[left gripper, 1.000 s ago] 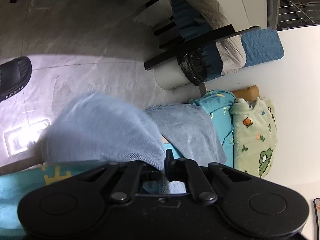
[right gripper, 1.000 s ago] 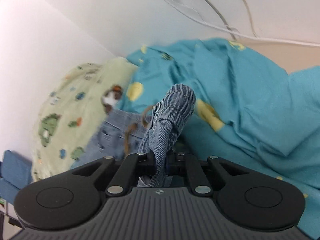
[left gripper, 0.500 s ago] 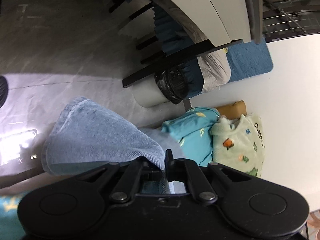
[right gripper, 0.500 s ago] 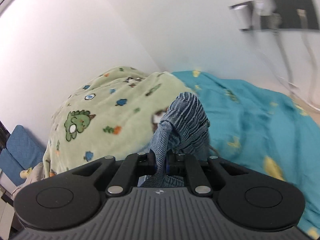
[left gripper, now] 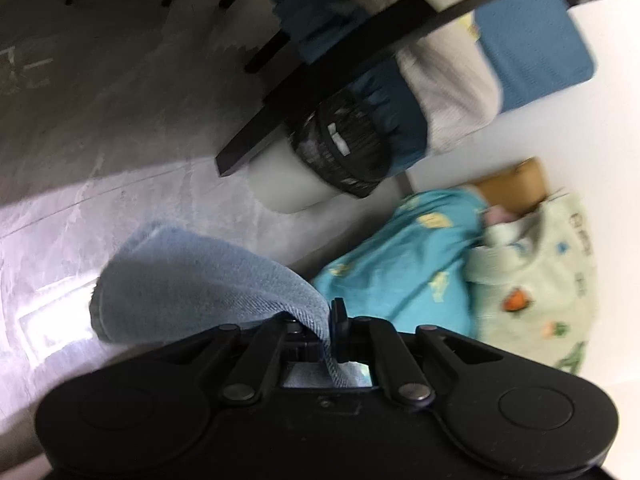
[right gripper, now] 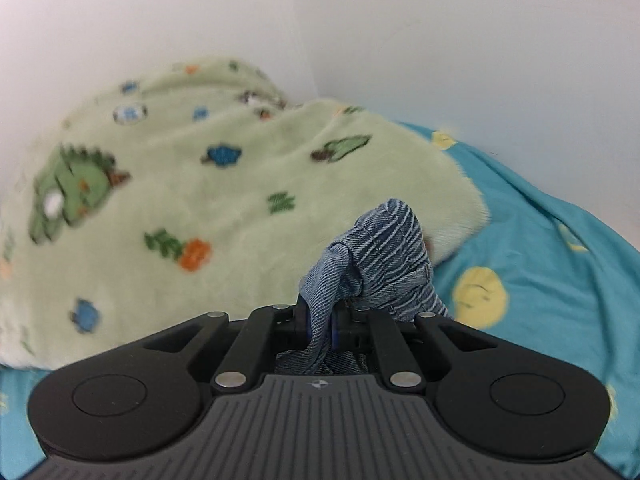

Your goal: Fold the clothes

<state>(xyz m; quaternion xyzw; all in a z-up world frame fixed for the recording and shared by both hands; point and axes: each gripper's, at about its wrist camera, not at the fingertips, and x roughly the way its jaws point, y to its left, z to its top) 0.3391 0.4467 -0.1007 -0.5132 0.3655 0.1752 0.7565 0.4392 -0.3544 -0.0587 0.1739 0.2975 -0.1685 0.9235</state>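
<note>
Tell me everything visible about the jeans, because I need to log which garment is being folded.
The jeans are light blue denim with a visible twill weave. The left gripper is shut on a hemmed edge that bulges up to its left. The right gripper is shut on a bunched part with pale streaks and a stitched seam. Both parts are lifted, in front of a green blanket and blue sheet. The rest is hidden.
</note>
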